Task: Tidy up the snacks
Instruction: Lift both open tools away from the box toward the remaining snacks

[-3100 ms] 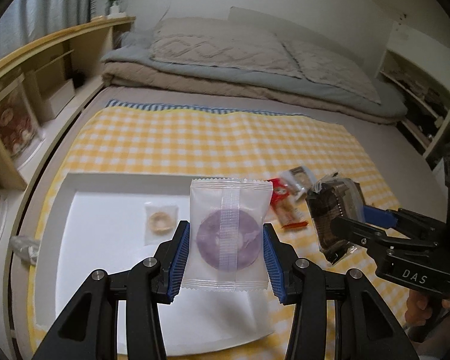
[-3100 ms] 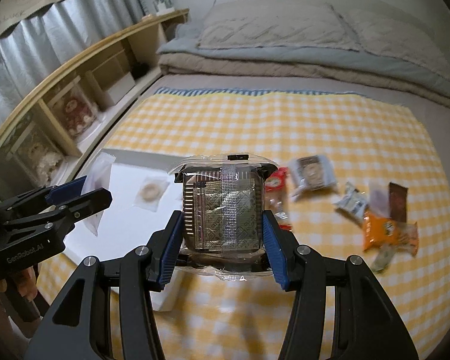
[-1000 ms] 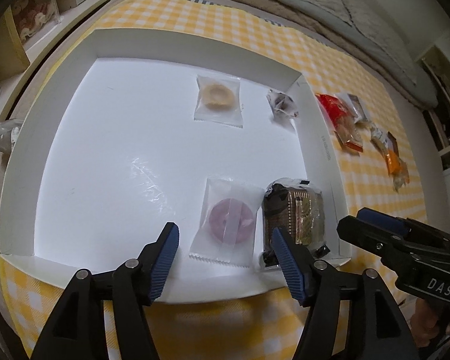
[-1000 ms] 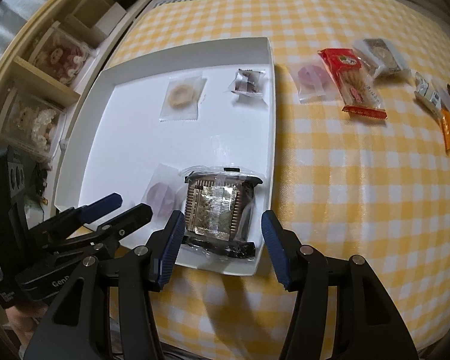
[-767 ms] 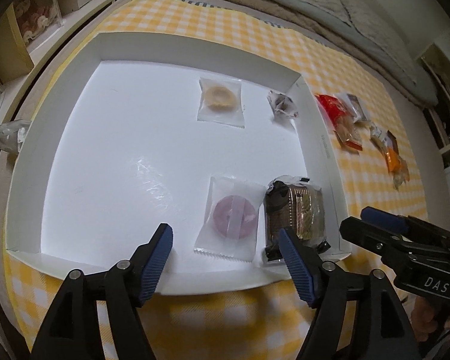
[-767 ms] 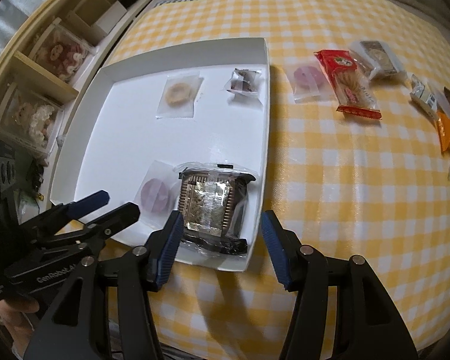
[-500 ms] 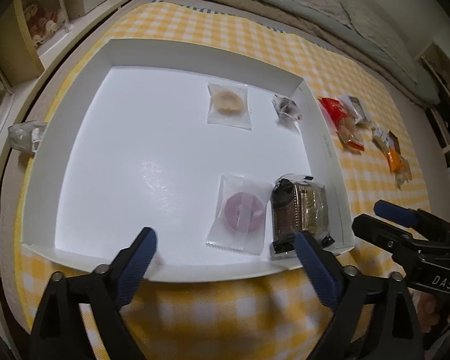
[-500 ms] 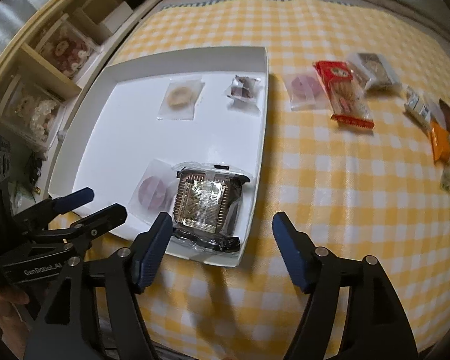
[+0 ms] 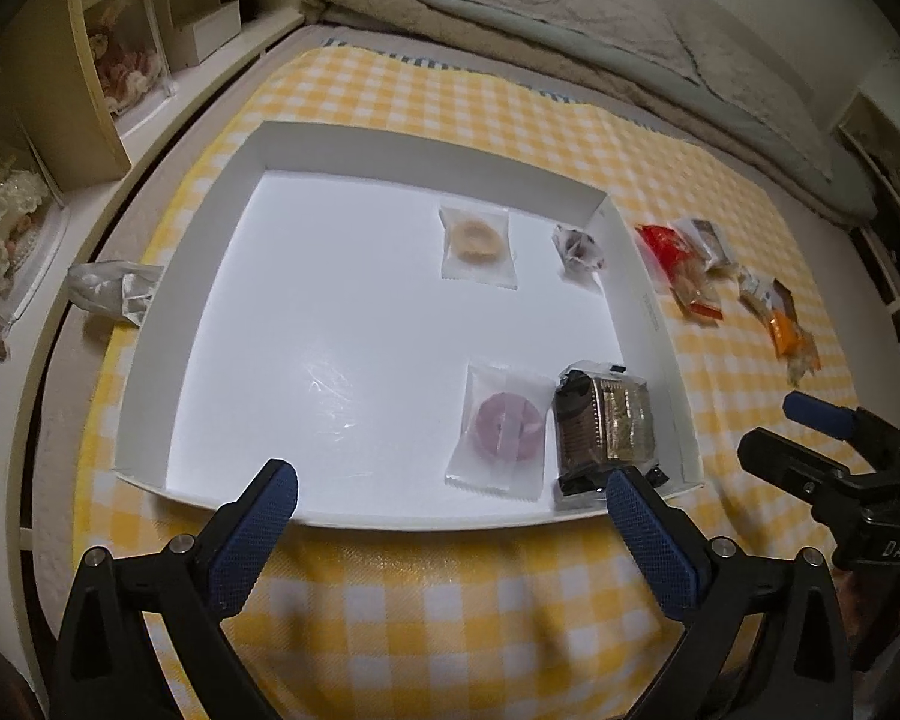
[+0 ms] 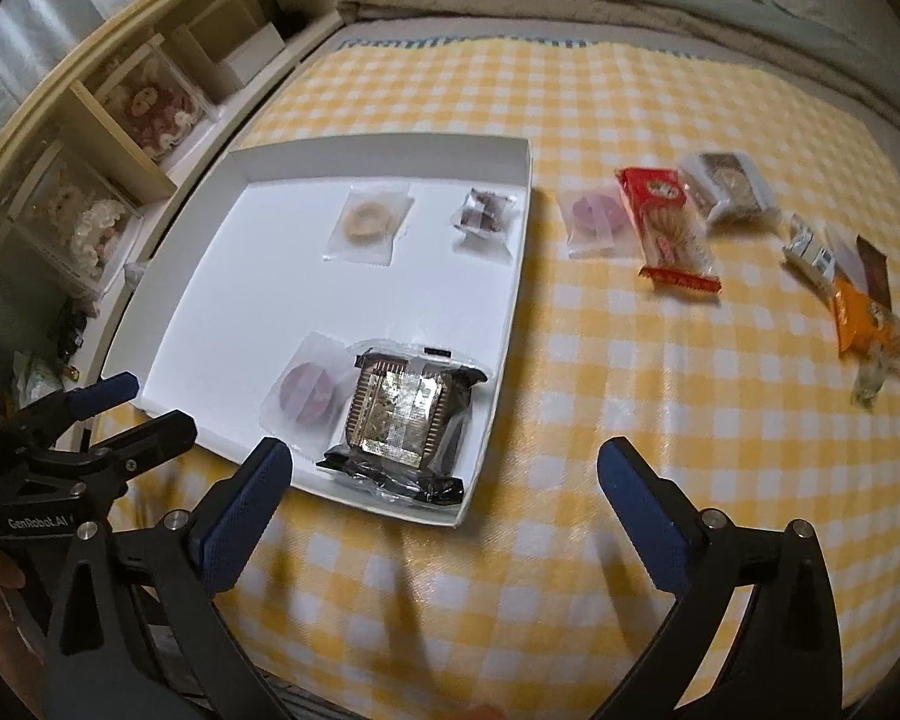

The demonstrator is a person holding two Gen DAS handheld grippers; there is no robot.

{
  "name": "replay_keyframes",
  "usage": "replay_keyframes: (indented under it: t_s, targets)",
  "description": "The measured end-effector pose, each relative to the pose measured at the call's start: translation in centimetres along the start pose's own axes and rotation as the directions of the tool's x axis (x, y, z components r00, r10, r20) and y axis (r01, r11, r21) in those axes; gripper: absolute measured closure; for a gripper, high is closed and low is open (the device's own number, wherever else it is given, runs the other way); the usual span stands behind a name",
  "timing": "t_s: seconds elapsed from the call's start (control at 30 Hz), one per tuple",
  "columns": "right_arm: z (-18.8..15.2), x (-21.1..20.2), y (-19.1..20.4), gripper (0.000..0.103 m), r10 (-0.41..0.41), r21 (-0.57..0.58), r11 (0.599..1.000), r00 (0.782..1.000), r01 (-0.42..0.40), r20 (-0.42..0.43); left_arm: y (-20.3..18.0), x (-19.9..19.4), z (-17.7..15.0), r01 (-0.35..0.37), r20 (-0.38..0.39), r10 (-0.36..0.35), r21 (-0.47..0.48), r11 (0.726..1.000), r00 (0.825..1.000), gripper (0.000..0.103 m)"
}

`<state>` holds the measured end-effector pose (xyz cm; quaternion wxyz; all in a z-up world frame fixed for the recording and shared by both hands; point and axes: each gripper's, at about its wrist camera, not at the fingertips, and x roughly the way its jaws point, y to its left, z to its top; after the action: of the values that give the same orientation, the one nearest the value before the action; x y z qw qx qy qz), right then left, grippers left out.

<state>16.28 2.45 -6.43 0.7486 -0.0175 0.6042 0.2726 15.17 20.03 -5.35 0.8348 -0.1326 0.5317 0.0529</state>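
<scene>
A white tray [image 9: 210, 276] lies on the yellow checked cloth. At its near right corner a purple ring packet [image 9: 501, 429] rests beside a dark biscuit pack [image 9: 606, 426]. A beige ring packet [image 9: 477, 243] and a small dark sweet [image 9: 579, 246] lie at the far side. My left gripper [image 9: 448, 477] hangs above the tray's near edge, jaws opening, nothing between them. My right gripper [image 10: 442, 450] hovers over the tray's near right corner [image 10: 510, 276], jaws also opening and empty, above the biscuit pack [image 10: 402, 408].
Loose snacks lie on the cloth right of the tray: a purple packet [image 10: 597, 216], a red pack [image 10: 666, 228], a clear-wrapped brown one [image 10: 729, 186], an orange packet [image 10: 864, 315]. Shelves stand on the left, bedding at the back. A crumpled bag [image 9: 111, 291] lies left of the tray.
Both grippers let go of their packs, which now lie in the tray's near right corner. Both sets of jaws spread wide, and both grippers rose and drew back.
</scene>
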Motion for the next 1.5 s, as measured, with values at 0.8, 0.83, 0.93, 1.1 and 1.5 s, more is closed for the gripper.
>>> replay_keyframes:
  t_s: [0.8, 0.83, 0.93, 1.1, 1.5]
  targets:
    - [-0.3, -9.6, -2.9, 0.000, -0.027, -0.073, 0.996, 0.960, 0.049, 0.278, -3.2, -9.9, -1.2, 0.005, 0.223, -0.023, 0.080, 0.997, 0.975, 0.000]
    - [-0.3, -10.1, -3.2, 0.000, -0.031, -0.071, 0.996, 0.956, 0.054, 0.293, -3.4, -10.2, -1.1, 0.009, 0.235, -0.027, 0.079, 0.997, 0.972, 0.000]
    - [-0.2, -11.7, -4.6, 0.000, -0.048, -0.059, 0.996, 0.940, 0.072, 0.338, -4.0, -11.0, -0.6, 0.013, 0.271, -0.034, 0.080, 0.997, 0.962, 0.000]
    - [0.1, -13.6, -7.3, 0.000, -0.087, -0.024, 0.994, 0.917, 0.105, 0.389, -5.9, -10.8, 0.5, 0.044, 0.294, -0.070, 0.093, 0.995, 0.953, 0.000]
    - [0.1, -15.0, -15.4, 0.000, -0.201, 0.090, 0.980, 0.892, 0.180, 0.406, -13.5, -5.6, 5.7, 0.123, 0.239, -0.165, 0.179, 0.976, 0.957, 0.000]
